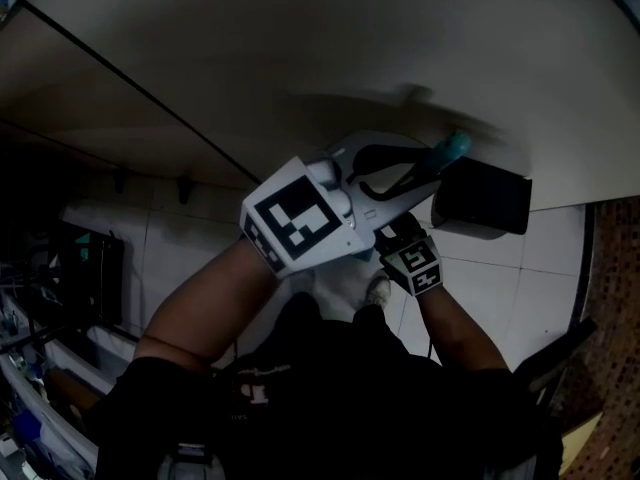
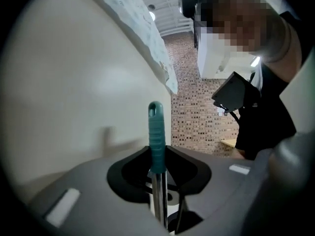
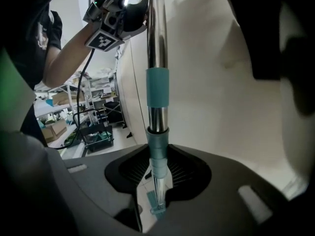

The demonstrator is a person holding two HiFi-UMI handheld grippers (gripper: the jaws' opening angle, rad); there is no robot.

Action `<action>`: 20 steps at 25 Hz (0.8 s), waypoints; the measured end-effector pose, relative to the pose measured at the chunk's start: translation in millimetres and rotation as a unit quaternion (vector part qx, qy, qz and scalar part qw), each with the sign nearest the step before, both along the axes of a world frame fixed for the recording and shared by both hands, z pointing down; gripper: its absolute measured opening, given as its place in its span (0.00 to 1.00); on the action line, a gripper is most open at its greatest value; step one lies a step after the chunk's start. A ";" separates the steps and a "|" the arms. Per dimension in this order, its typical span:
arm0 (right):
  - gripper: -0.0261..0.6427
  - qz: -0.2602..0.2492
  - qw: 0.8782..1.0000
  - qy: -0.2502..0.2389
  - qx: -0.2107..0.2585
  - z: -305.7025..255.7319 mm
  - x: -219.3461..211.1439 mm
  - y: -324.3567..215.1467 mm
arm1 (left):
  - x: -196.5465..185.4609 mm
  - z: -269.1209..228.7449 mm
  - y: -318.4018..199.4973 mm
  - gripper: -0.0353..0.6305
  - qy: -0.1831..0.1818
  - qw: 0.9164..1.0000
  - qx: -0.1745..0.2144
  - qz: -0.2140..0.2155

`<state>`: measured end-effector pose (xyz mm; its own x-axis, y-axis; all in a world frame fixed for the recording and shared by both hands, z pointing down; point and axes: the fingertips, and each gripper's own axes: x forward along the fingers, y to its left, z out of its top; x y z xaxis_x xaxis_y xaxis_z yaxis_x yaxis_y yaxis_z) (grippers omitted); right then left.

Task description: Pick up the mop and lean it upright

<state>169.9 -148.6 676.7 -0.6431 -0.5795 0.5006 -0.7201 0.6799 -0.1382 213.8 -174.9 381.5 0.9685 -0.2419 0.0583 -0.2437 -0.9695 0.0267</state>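
The mop stands nearly upright against a cream wall (image 1: 300, 48). Its teal top grip (image 2: 156, 136) rises between the jaws of my left gripper (image 2: 158, 173), which is shut on the handle. In the head view that gripper (image 1: 405, 173) is at centre, and the teal tip (image 1: 455, 148) pokes out beyond it. Lower down, my right gripper (image 3: 157, 173) is shut on the chrome pole (image 3: 156, 33) at a teal collar (image 3: 157, 87). The mop head (image 3: 156, 206) shows far below on the floor. My right gripper (image 1: 410, 258) sits just under the left one.
A black box (image 1: 485, 200) sits on the white tiled floor (image 1: 200, 248) at the foot of the wall. Shelves and a cart with clutter (image 3: 93, 127) stand to the left. A speckled brick-patterned surface (image 2: 197, 82) lies beyond the wall's end.
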 end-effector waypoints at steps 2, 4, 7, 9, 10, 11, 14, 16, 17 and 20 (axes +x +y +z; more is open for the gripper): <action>0.23 -0.004 1.000 0.001 0.003 -14.8 -3.7 2.4 | -5.1 -14.7 2.6 0.20 0.009 1.000 0.005 0.000; 0.23 -0.010 1.000 0.004 0.007 -29.4 -7.9 4.8 | -10.9 -30.6 6.1 0.21 0.014 1.000 0.014 0.001; 0.23 -0.019 1.000 0.006 0.012 -52.8 -14.4 8.2 | -20.2 -54.8 12.6 0.21 0.018 1.000 0.020 0.006; 0.23 -0.023 1.000 0.006 0.016 -69.0 -17.9 9.7 | -24.8 -71.5 15.5 0.21 0.025 0.999 0.023 0.008; 0.23 -0.025 1.000 0.006 0.018 -77.0 -19.3 10.4 | -26.4 -79.7 16.6 0.21 0.029 0.999 0.027 0.009; 0.23 -0.027 0.999 0.006 0.019 -84.7 -20.4 11.2 | -27.4 -87.6 17.8 0.21 0.032 0.999 0.032 0.011; 0.23 -0.031 0.999 0.004 0.020 -109.3 -23.1 15.4 | -29.2 -112.8 22.6 0.21 0.045 0.998 0.045 0.016; 0.23 -0.036 0.999 0.003 0.024 -128.2 -26.2 16.3 | -32.4 -132.6 24.5 0.21 0.054 0.997 0.052 0.018; 0.23 -0.040 0.999 0.003 0.026 -137.8 -28.6 15.0 | -35.3 -142.5 24.0 0.22 0.058 0.997 0.056 0.019; 0.23 -0.055 0.998 0.003 0.033 -163.8 -40.8 9.6 | -49.4 -169.0 20.5 0.22 0.069 0.995 0.069 0.021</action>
